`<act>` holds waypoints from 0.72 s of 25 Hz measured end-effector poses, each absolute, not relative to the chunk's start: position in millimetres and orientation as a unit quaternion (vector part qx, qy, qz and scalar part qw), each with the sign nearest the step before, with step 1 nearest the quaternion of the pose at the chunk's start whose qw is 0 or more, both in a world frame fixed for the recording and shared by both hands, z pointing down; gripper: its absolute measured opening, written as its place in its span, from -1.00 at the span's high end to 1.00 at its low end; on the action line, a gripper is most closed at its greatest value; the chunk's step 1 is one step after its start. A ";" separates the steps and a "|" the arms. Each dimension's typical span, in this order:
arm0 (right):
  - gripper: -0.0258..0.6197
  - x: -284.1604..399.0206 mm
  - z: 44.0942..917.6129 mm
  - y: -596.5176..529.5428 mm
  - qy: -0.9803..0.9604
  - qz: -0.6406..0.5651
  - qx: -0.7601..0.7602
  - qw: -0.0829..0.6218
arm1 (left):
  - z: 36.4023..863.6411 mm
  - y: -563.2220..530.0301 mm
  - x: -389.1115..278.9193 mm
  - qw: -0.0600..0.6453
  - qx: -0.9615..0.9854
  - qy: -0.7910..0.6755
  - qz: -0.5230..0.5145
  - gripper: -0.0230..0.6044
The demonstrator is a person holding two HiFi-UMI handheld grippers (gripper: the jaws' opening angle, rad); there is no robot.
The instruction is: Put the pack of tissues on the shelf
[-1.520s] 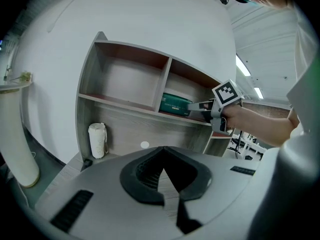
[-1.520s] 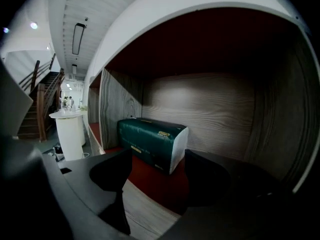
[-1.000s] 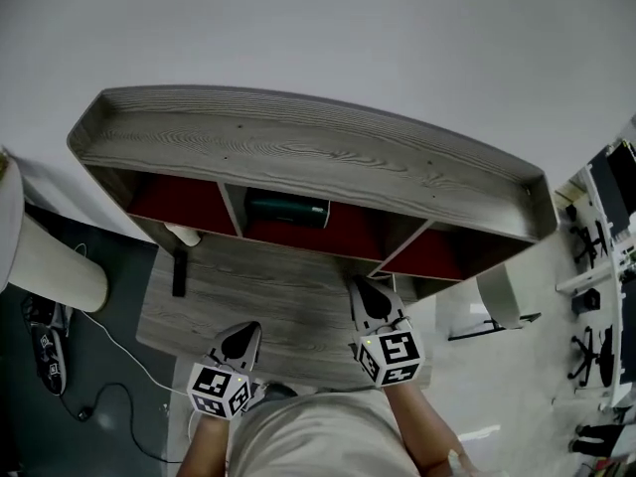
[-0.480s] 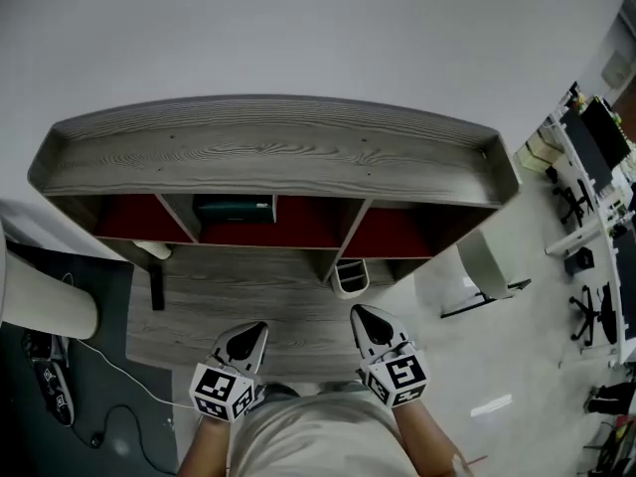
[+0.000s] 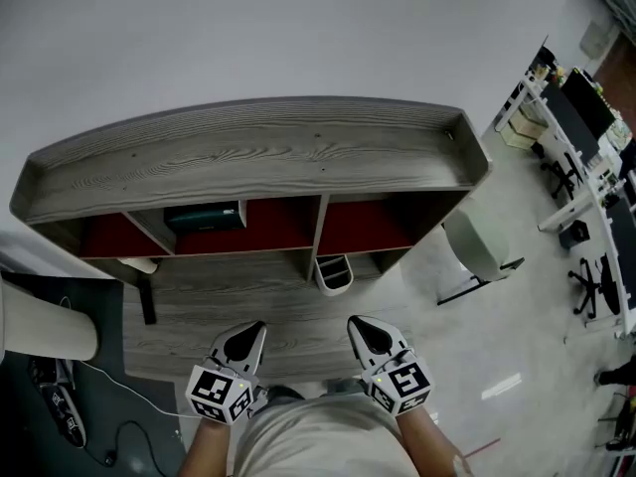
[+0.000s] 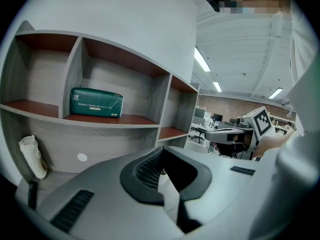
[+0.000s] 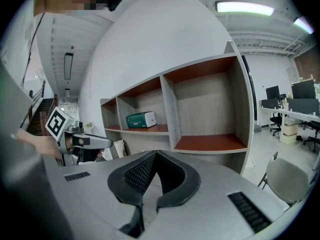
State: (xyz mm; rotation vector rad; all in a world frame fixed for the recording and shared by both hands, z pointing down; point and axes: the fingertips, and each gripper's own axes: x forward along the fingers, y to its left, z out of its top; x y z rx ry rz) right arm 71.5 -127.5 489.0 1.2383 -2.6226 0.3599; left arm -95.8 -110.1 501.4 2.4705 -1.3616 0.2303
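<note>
The green pack of tissues (image 5: 206,216) lies in the middle compartment of the grey wooden shelf (image 5: 248,152), on its red-brown board. It shows in the left gripper view as the pack (image 6: 96,102) and in the right gripper view as the pack (image 7: 140,119). My left gripper (image 5: 252,330) and right gripper (image 5: 357,324) hover side by side over the desk's near edge, well short of the shelf. Both are shut with nothing between the jaws; the tips meet on the left gripper (image 6: 162,151) and on the right gripper (image 7: 154,154).
A small white bin (image 5: 334,274) stands on the desk (image 5: 229,306) under the shelf's right divider. A white cloth bundle (image 6: 31,156) and a black bar (image 5: 148,301) sit at the desk's left. A white chair (image 5: 477,246) and office desks lie to the right.
The head view has swung right, so the shelf sits further left and the white bin has come into sight. The right gripper has drawn back from the shelf, level with the left one.
</note>
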 end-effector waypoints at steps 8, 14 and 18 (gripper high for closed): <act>0.84 74.6 479.1 -125.1 -0.899 0.095 0.417 0.095 | 497.0 -109.5 -84.4 0.148 0.867 -0.468 0.088 0.88; 0.84 69.3 482.1 -126.9 -0.903 0.094 0.408 0.095 | 494.6 -109.9 -85.4 0.146 0.863 -0.475 0.089 0.88; 0.84 66.7 481.8 -130.7 -0.904 0.097 0.405 0.092 | 496.4 -108.7 -85.3 0.144 0.862 -0.475 0.099 0.88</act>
